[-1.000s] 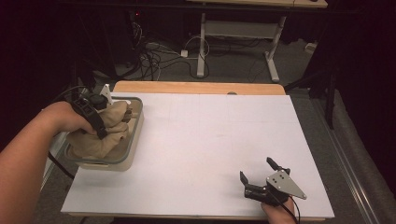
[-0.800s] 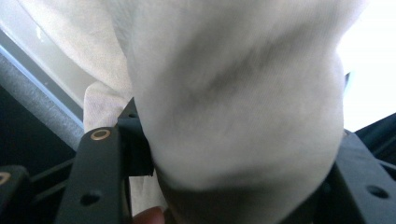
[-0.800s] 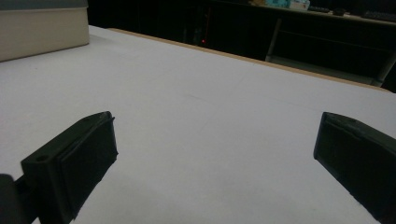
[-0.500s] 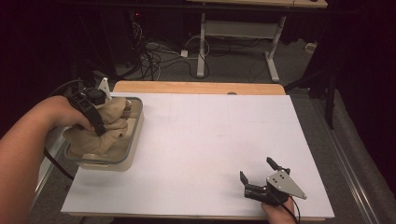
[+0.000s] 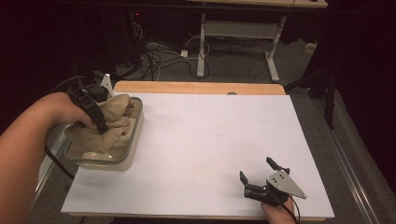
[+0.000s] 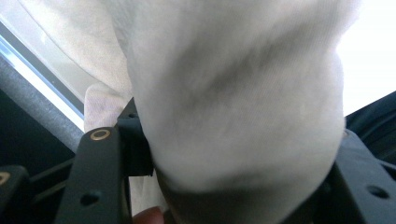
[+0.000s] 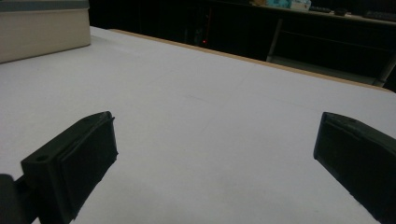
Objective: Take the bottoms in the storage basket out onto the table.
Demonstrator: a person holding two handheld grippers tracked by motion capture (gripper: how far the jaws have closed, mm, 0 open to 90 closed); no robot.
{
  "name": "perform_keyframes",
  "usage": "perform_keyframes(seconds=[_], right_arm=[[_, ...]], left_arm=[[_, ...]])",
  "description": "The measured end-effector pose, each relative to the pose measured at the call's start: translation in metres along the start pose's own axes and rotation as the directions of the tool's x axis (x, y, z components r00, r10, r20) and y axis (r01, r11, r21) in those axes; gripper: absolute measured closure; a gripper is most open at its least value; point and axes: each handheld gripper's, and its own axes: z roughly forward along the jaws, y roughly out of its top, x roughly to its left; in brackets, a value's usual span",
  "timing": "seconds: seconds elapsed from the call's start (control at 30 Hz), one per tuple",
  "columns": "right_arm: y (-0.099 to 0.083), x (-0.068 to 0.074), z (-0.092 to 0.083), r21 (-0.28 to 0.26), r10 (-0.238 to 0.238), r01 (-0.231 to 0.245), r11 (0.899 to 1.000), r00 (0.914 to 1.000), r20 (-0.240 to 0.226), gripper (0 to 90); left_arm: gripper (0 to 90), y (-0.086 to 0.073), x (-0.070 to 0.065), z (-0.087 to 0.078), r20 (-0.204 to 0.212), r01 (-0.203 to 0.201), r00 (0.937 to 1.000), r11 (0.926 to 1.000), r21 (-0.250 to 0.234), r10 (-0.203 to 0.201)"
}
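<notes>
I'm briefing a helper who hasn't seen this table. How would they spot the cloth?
Look at the white table, then its left edge, where a grey-rimmed tray sits. The beige cloth is bunched in it, the one soft thing there, clamped by the left gripper.

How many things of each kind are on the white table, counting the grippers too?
Beige cloth: 1
Grey-rimmed container: 1
Grippers: 2, the left gripper shut on the cloth, the right gripper open on the table
Total: 4
</notes>
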Motion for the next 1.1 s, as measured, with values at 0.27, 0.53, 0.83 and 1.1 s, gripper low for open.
perform_keyframes(seconds=[0.27, 0.53, 0.83, 1.1], right_arm=[[0.0, 0.0, 0.0, 0.001, 0.0, 0.0, 1.0, 1.0, -0.002, 0.2], [0.0, 0.0, 0.0, -0.002, 0.001, -0.001, 1.0, 1.0, -0.002, 0.2], [0.0, 0.001, 0.001, -0.001, -0.002, 0.002, 1.0, 1.0, -0.002, 0.2], [0.001, 0.001, 0.0, -0.002, 0.0, 0.0, 1.0, 1.0, -0.001, 0.3]], left_arm=[[42.0, 0.001, -0.007, -0.009, -0.006, -0.004, 1.0, 1.0, -0.007, 0.004], [42.0, 0.002, -0.014, -0.016, -0.007, -0.015, 0.9999, 0.9998, -0.014, 0.015], [42.0, 0.005, -0.025, -0.032, -0.021, -0.03, 0.9994, 0.9993, -0.023, 0.03], [41.9, 0.012, -0.04, -0.044, -0.027, -0.062, 0.9978, 0.9975, -0.035, 0.061]])
